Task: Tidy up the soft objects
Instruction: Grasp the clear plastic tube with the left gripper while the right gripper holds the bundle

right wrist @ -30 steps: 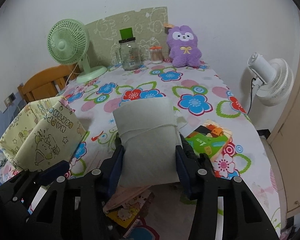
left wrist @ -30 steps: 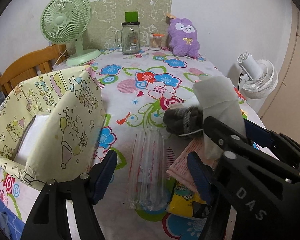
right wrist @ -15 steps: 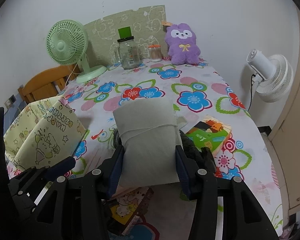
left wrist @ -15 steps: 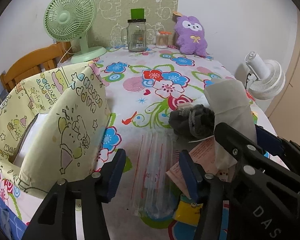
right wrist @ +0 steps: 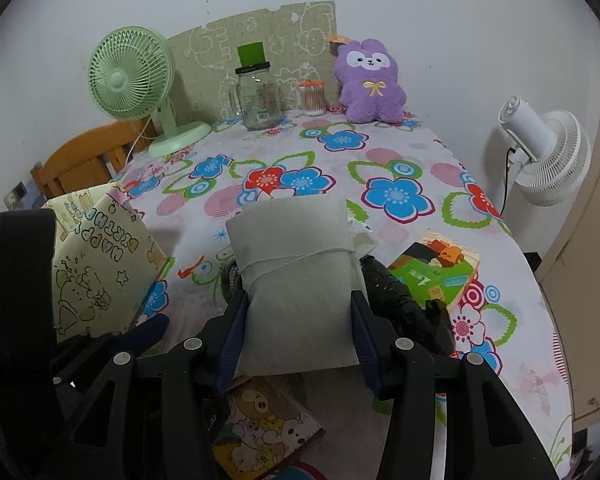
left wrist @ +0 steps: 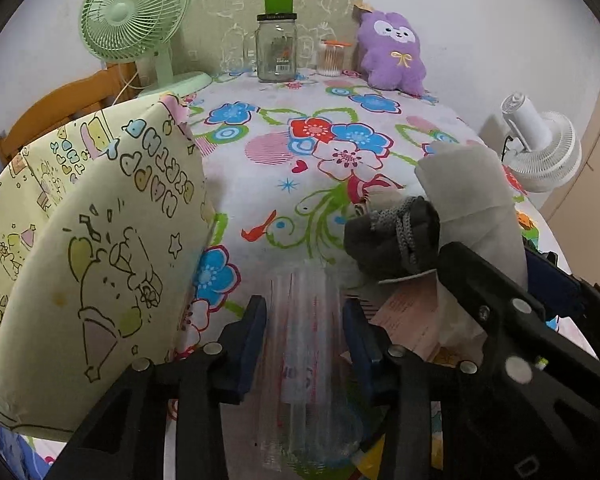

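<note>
My left gripper (left wrist: 304, 332) has just been closing around the clear packet (left wrist: 306, 364), which lies flat on the table (left wrist: 260, 184) beside the yellow bag (left wrist: 100, 248), long axis running away from me; whether the pads press it I cannot tell. My right gripper (right wrist: 298, 320) clamps the grey pouch (right wrist: 296, 276), long axis pointing away, unchanged from a second ago.

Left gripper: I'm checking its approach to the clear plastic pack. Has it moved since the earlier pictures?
Yes. The left gripper has come forward and down over the clear plastic pack, toward the grey knit bundle; its jaws have just been closing around the pack.
</note>
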### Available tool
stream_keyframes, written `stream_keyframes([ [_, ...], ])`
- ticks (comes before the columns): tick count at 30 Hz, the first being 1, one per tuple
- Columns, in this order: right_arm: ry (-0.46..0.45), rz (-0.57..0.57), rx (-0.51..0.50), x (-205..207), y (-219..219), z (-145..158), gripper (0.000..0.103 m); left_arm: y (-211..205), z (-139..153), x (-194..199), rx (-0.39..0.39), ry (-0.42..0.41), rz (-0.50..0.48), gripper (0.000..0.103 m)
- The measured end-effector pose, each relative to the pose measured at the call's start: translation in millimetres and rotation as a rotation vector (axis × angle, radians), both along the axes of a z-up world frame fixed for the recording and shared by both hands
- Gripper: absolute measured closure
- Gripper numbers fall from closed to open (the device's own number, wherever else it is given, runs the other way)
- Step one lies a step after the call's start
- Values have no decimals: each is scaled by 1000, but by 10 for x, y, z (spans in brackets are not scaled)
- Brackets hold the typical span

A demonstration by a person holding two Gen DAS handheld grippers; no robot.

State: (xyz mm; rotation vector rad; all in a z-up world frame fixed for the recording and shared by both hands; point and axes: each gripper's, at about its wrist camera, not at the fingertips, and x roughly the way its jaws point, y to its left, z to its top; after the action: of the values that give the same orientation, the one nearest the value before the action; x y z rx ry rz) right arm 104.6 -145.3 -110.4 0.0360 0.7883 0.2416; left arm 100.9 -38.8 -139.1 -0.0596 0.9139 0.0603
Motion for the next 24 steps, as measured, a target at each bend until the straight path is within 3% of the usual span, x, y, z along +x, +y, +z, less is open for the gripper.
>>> stream_keyframes([
  [2, 1, -4, -3, 15, 3, -4, 49, -4, 4, -12, -2, -7, -7, 70],
  [3, 3, -5, -3, 23, 4, -7, 50, -9, 12, -21, 1, -14, -8, 79],
  [9, 5, -7, -4, 29, 1, 4, 49, 3, 44, -30, -9, -17, -17, 85],
  [24, -19, -16, 30, -110, -24, 238, 49, -30, 354, -199, 7, -86, -33, 86],
])
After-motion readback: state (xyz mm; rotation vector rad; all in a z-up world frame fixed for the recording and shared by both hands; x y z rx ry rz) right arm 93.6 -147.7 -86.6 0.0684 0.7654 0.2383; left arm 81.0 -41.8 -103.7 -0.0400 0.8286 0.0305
